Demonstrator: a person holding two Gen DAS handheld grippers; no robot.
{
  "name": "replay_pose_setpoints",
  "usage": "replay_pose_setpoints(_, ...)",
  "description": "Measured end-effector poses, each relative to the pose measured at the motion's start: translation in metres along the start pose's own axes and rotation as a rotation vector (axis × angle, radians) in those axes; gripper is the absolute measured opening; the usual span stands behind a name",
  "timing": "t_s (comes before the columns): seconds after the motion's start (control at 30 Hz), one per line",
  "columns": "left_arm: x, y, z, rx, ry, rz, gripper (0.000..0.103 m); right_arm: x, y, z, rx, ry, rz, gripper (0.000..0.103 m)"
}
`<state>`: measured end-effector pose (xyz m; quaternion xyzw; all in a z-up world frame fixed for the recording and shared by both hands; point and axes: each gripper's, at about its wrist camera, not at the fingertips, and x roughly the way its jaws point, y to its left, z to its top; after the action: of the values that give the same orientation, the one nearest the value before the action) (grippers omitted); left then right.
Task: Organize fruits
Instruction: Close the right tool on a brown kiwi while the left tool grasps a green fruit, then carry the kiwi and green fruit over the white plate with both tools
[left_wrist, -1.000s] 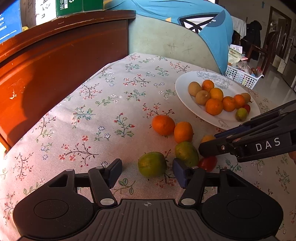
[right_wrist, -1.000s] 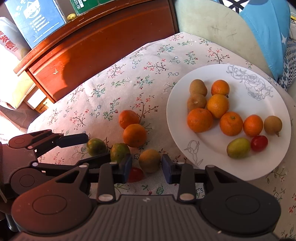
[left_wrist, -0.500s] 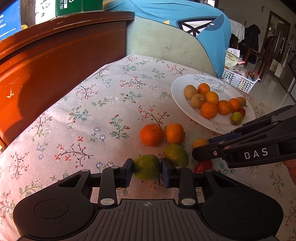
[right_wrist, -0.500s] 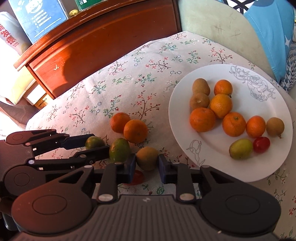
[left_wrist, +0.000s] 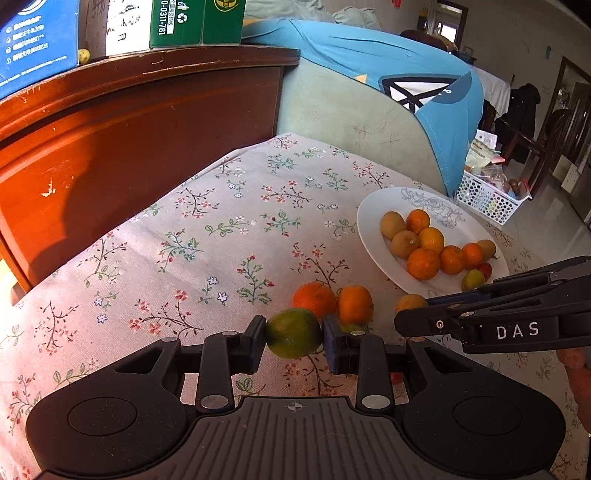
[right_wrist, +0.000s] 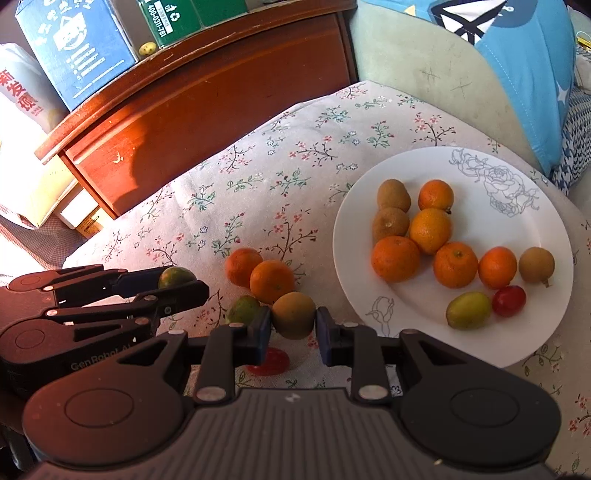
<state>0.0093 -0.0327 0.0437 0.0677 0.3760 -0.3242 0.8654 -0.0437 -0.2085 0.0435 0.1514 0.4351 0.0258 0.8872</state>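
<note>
Left claw (left_wrist: 293, 338) pinches a green citrus (left_wrist: 293, 333) — right claw (right_wrist: 293, 325) pinches a brownish fruit (right_wrist: 294, 314).

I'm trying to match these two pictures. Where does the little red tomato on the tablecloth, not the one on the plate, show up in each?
Left wrist view: barely visible, a red sliver behind the near tool's right finger.
Right wrist view: bottom centre, just under the held brownish fruit.
Shared landmark: the white plate to the right.

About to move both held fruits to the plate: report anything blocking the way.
Two loose oranges lie on the cloth between the left gripper with its green fruit and the white plate. Nothing visible blocks the right gripper's brownish fruit.
</note>
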Motion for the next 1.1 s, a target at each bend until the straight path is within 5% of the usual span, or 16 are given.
replay_pose_setpoints(0.67,-0.001,-0.044,0.038,-0.055,-0.083,-0.115,0.03,-0.068,-0.056,0.042,0.116,-0.227,-0.085,0.026)
replay_pose_setpoints(1.1,0.039,-0.094,0.064,0.031,-0.105,-0.185,0.03,-0.07,-0.115,0.051,0.238,-0.24,-0.202,0.026)
